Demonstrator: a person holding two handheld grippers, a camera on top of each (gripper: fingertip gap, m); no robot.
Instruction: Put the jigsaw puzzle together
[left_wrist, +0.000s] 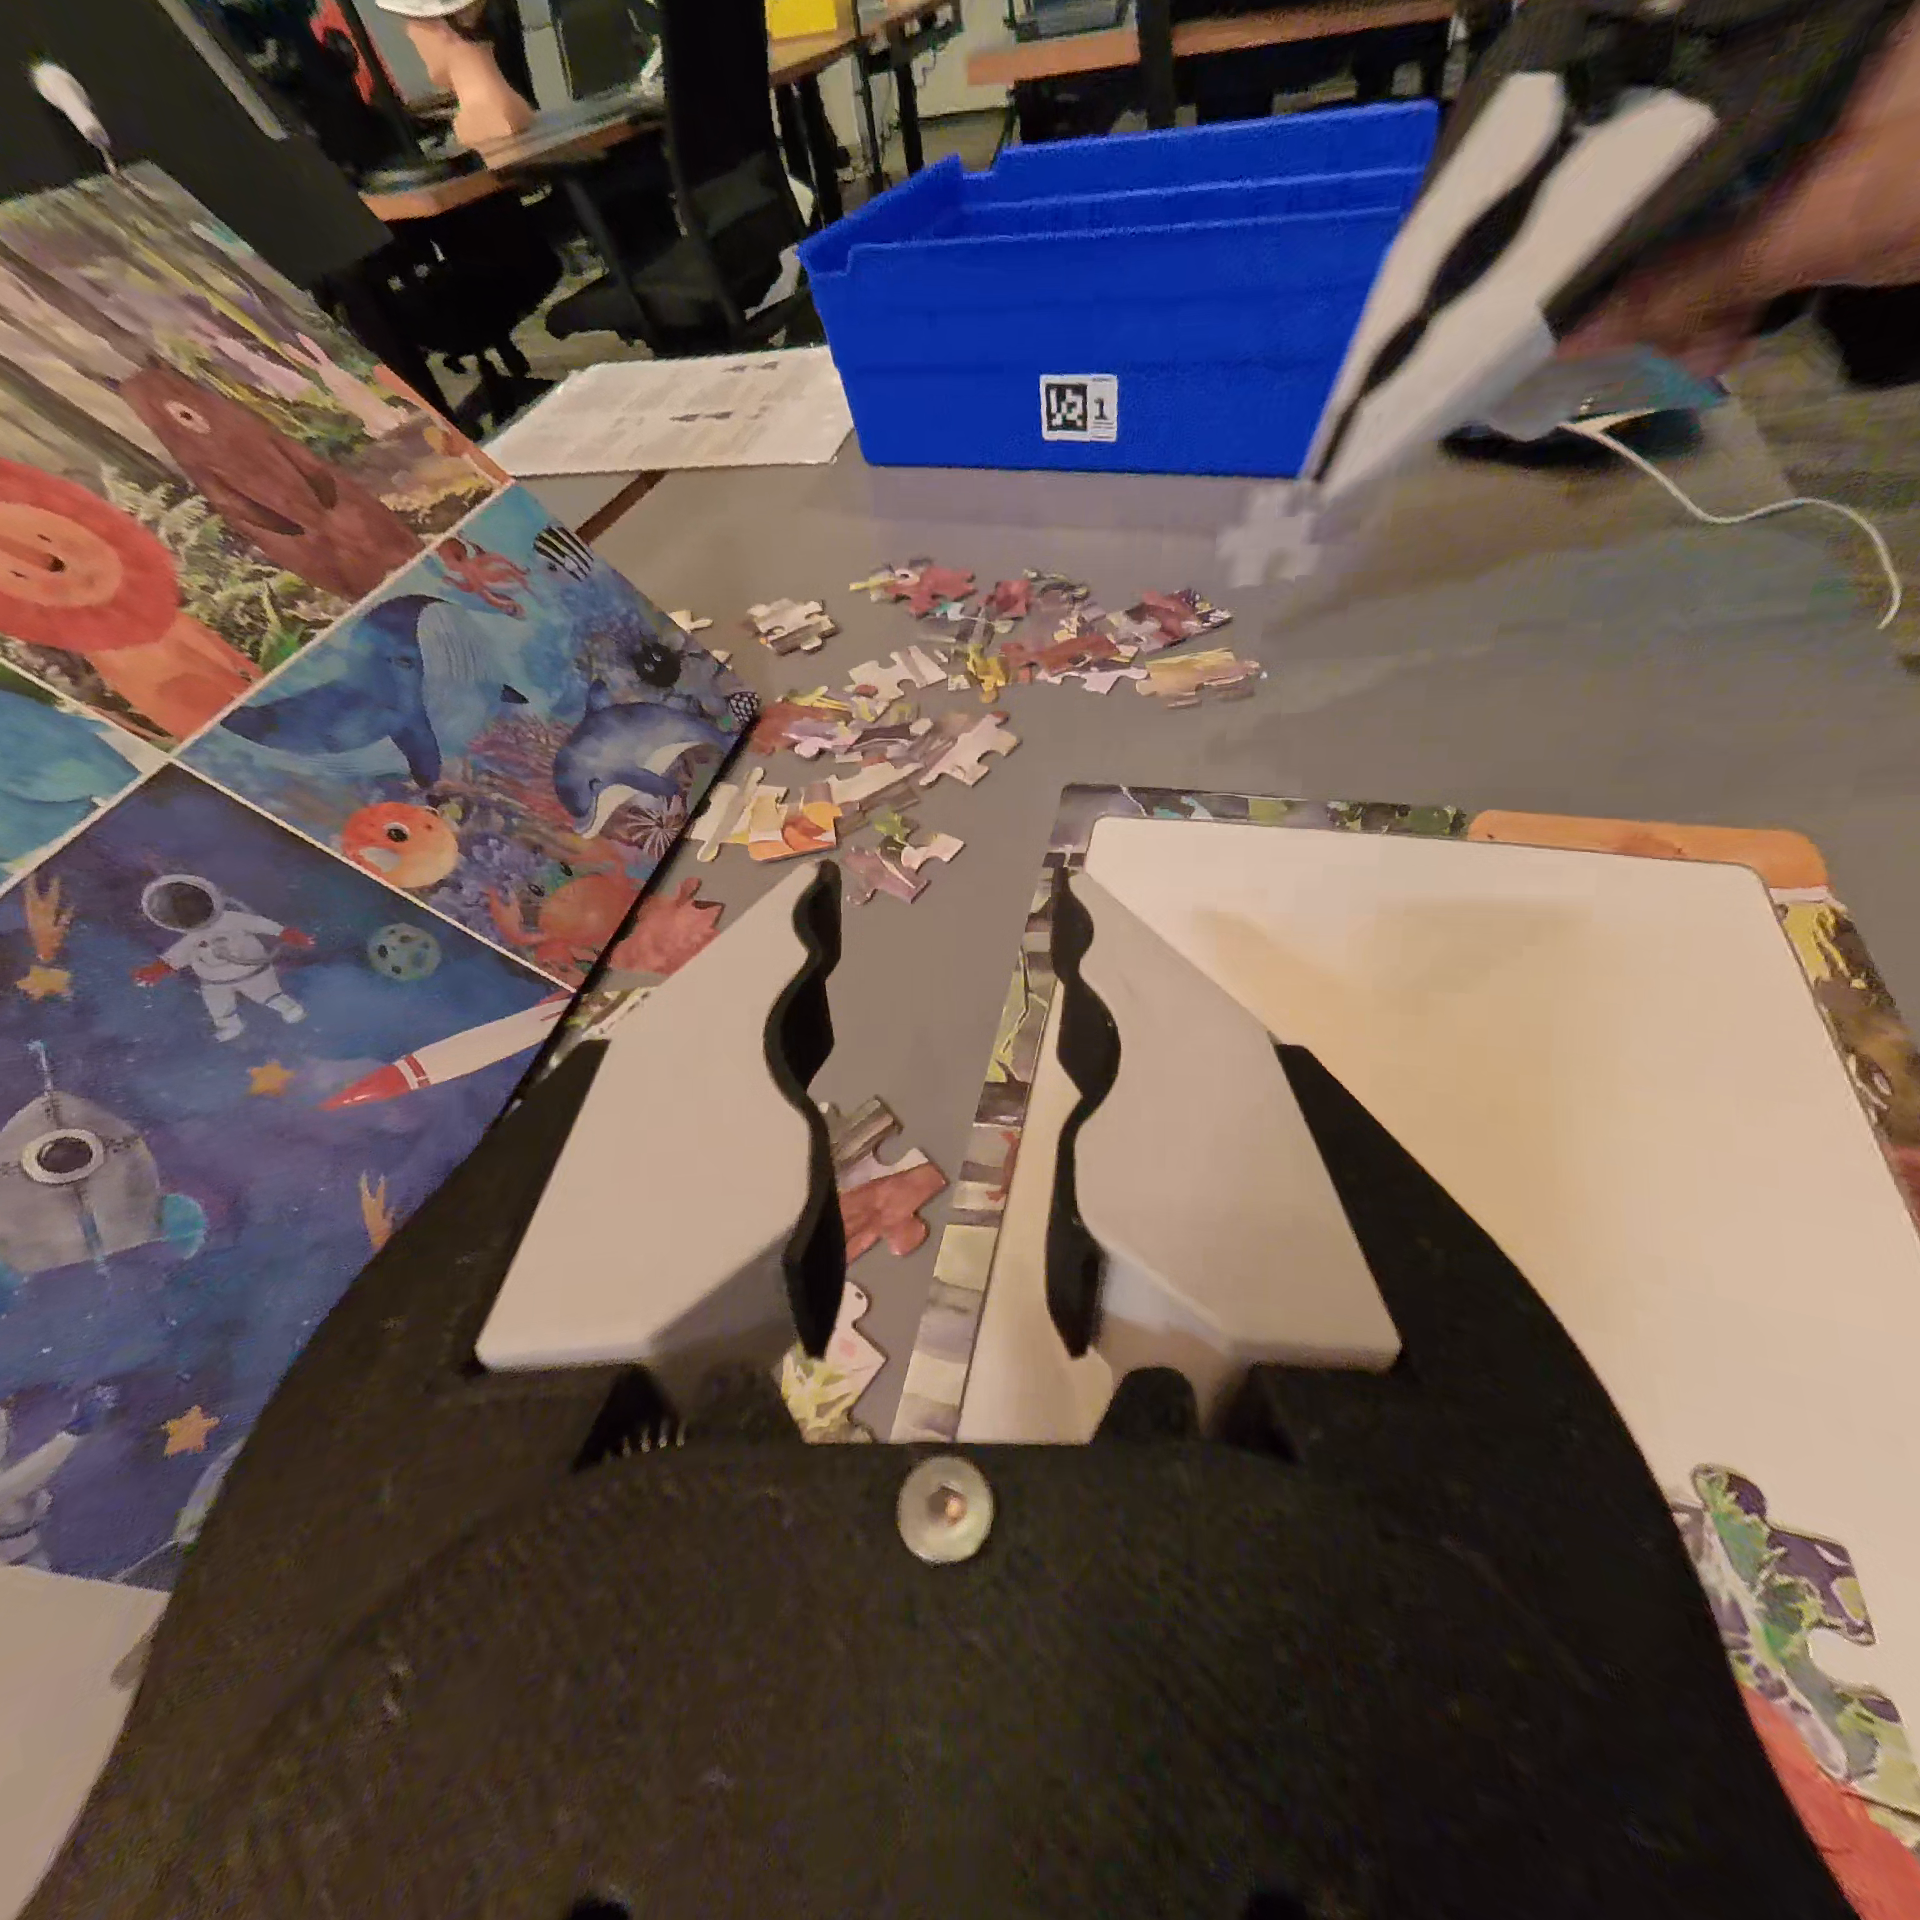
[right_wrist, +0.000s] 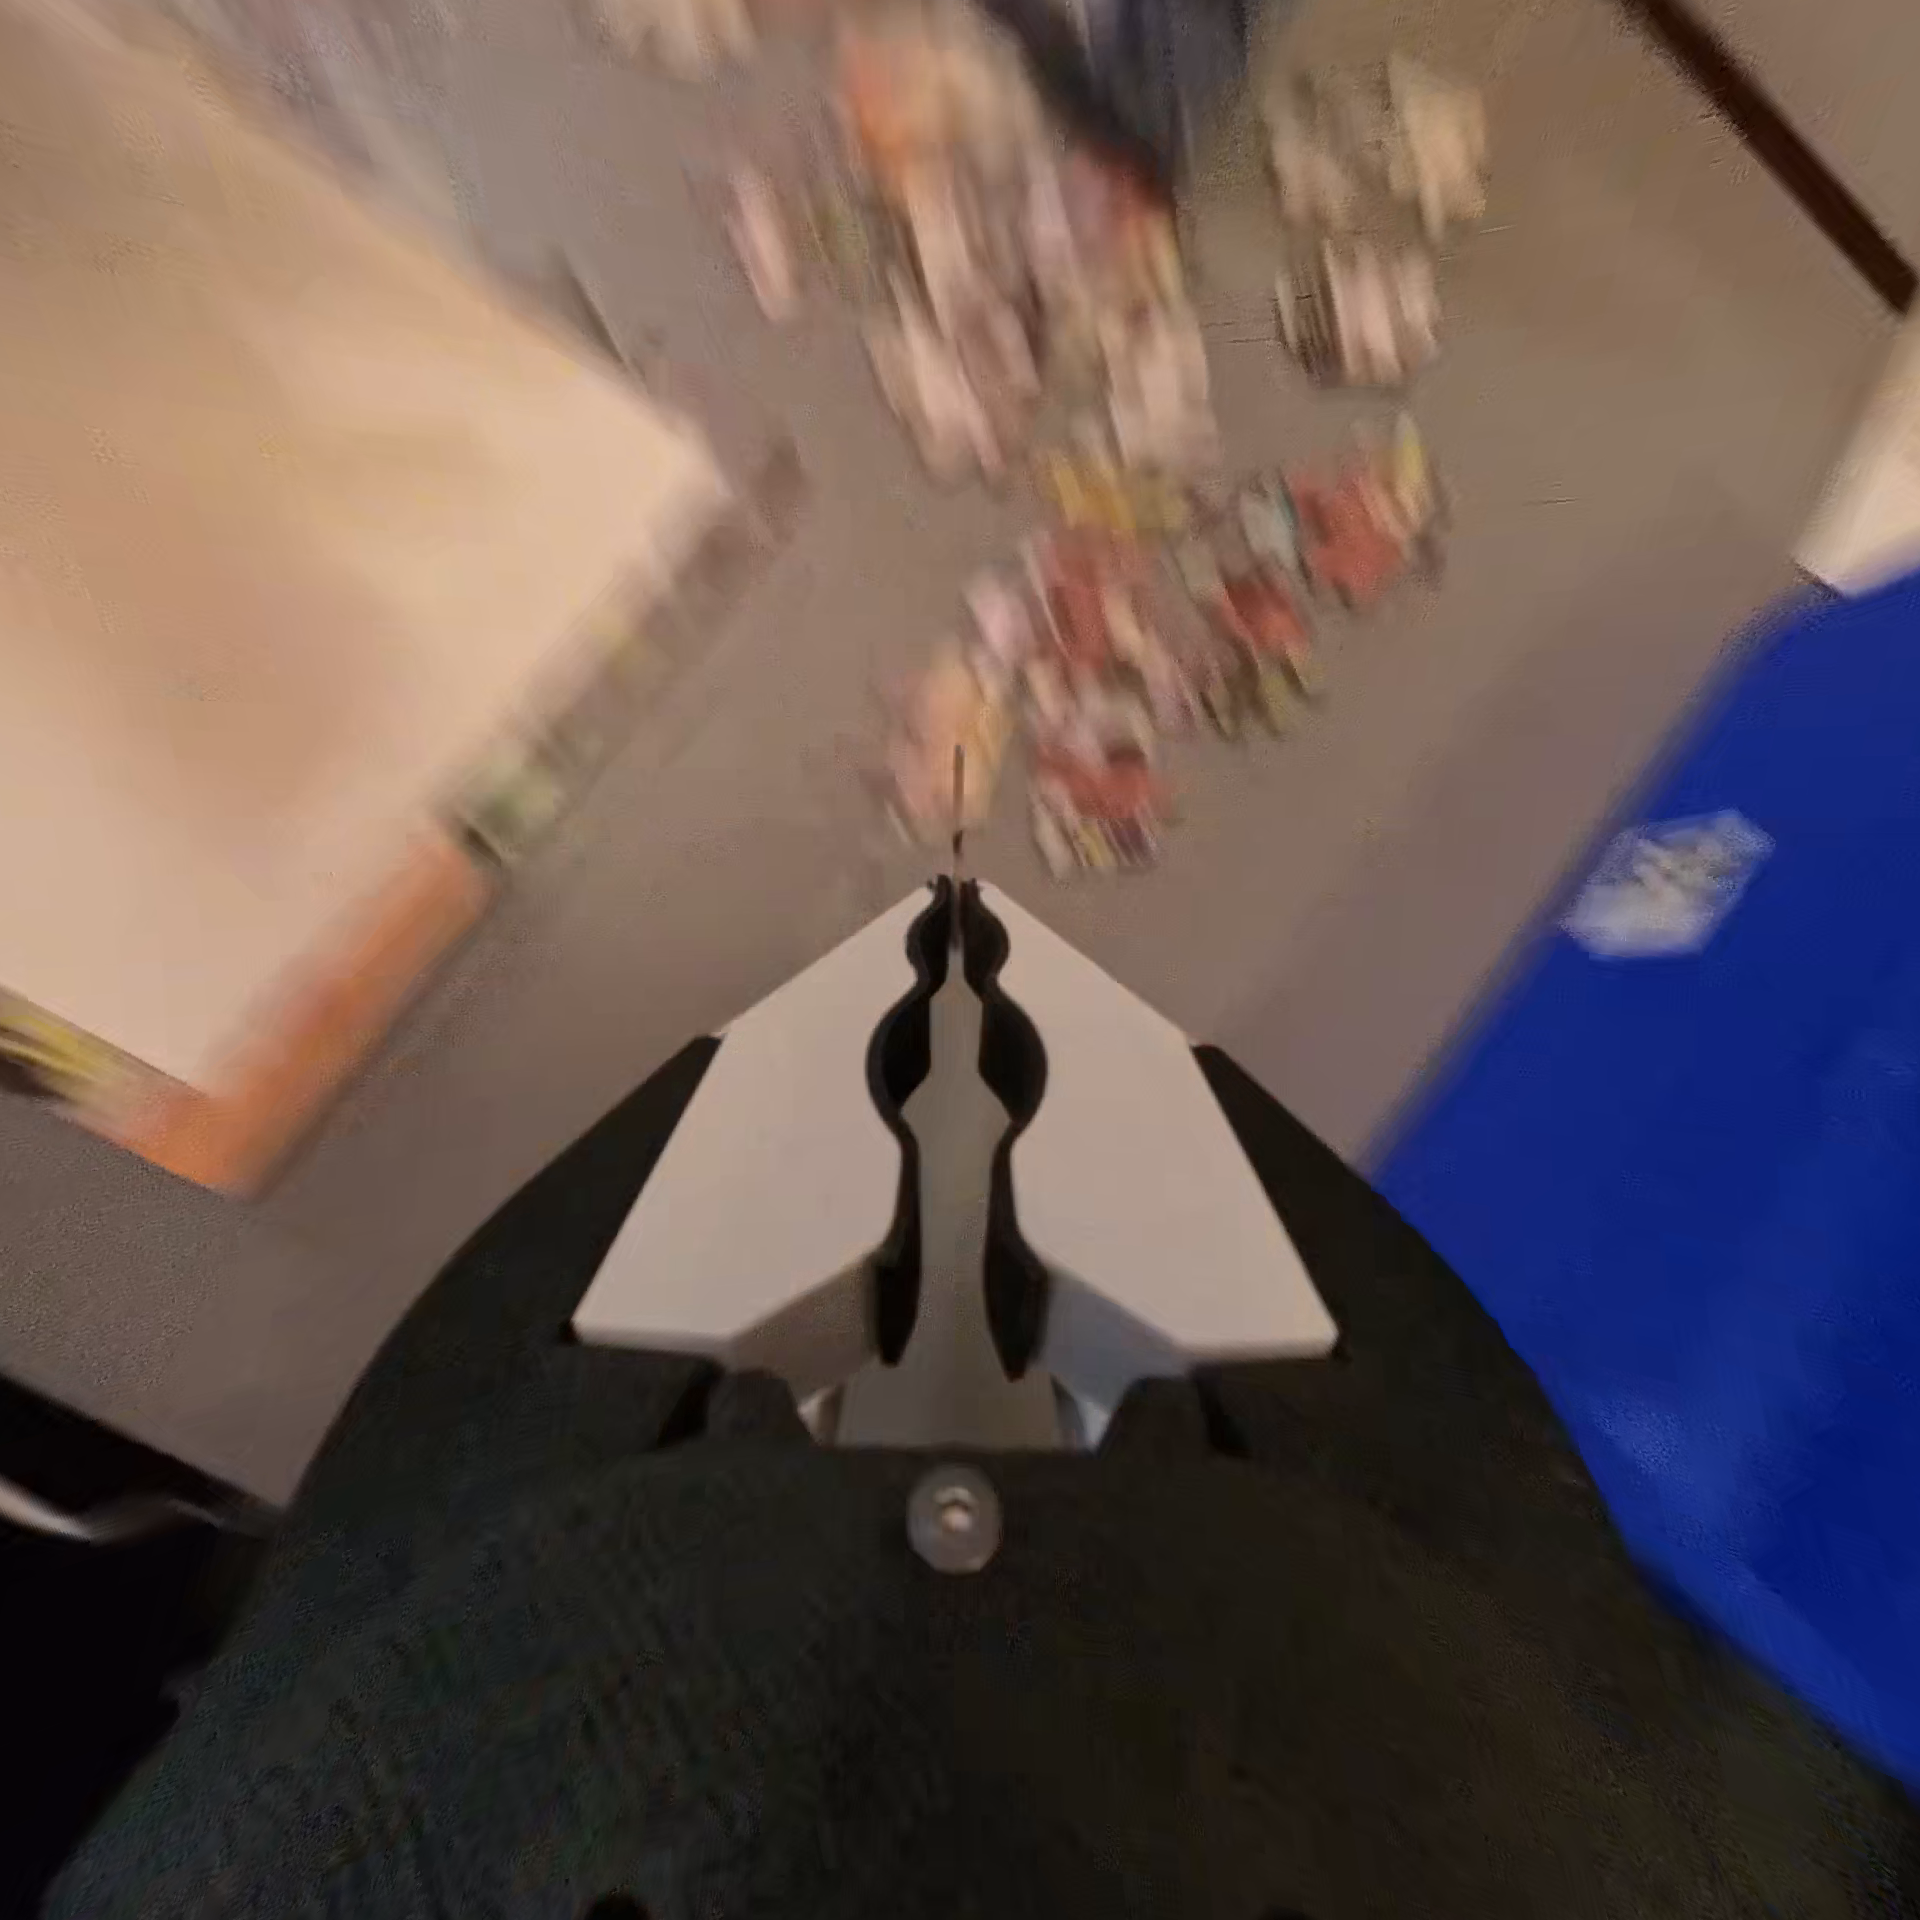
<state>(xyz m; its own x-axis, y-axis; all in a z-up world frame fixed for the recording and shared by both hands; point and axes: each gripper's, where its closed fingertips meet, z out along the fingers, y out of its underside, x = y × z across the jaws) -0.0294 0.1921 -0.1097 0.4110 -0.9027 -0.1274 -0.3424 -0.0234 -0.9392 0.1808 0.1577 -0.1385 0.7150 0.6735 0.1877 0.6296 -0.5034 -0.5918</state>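
1. The tray (left_wrist: 1455, 1039) lay almost bare; only a few pieces (left_wrist: 1787, 1621) sat fitted at its near right corner.
2. Most pieces, the pile (left_wrist: 966, 707), lay loose on the table (left_wrist: 1507, 665), left of the tray.
3. The right gripper (right_wrist: 954, 883), jaws clamped on one piece (left_wrist: 1273, 540), hung above the table by the bin (left_wrist: 1122, 301).
4. The left gripper (left_wrist: 940, 894) hovered with jaws apart, empty, over the tray's left edge.

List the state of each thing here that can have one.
Left tongs: open, empty, above the table.
Right tongs: shut on a piece, lifted, seen edge-on.
Tray: mostly empty, one piece placed at its near right corner.
Loose pieces: scattered, unassembled.
Bin: upright, contents hidden.
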